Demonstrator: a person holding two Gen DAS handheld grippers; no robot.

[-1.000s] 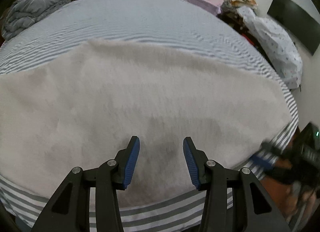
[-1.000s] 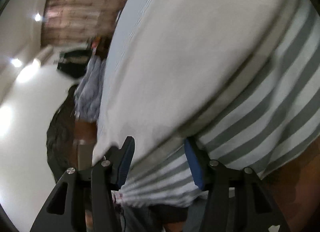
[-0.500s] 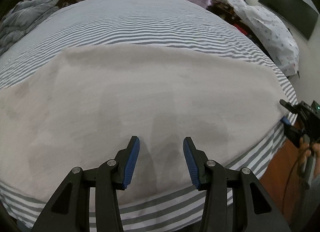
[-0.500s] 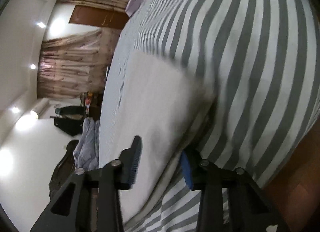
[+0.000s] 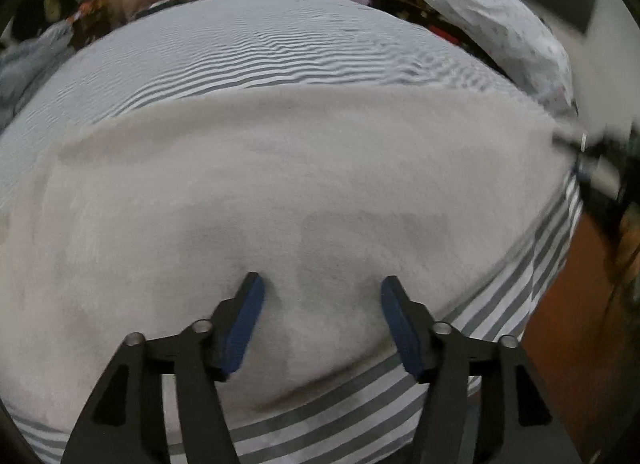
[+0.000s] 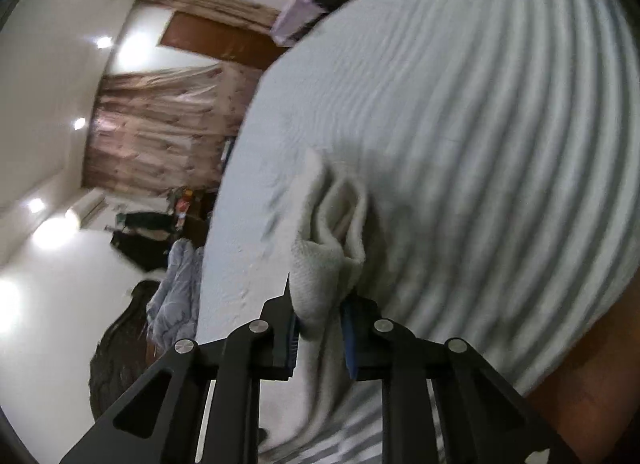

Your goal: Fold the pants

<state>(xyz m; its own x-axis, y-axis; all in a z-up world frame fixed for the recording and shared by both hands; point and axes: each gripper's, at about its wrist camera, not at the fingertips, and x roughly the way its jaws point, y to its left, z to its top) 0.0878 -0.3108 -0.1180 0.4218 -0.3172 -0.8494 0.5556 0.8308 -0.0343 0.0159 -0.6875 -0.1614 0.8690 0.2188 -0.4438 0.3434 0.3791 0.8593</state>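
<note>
Light grey fleece pants (image 5: 280, 192) lie spread flat across the near part of a grey-and-white striped bed (image 5: 256, 48). My left gripper (image 5: 320, 304) is open, its blue pads (image 5: 244, 324) just above the pants' near edge. In the right wrist view, my right gripper (image 6: 320, 328) is shut on a bunched end of the pants (image 6: 324, 248), lifted off the striped sheet (image 6: 500, 144). The right gripper also shows blurred at the pants' right end in the left wrist view (image 5: 592, 168).
A crumpled grey-blue quilt (image 5: 28, 60) lies at the bed's far left. A floral bundle (image 5: 512, 32) and clutter stand beyond the right side. A brown wooden bed frame (image 5: 560, 324) shows below the right edge. Curtains and a door (image 6: 168, 116) are at the back.
My right gripper has closed on the pants' end and lifted it into a bunch. My left gripper has opened wider and stays over the near edge.
</note>
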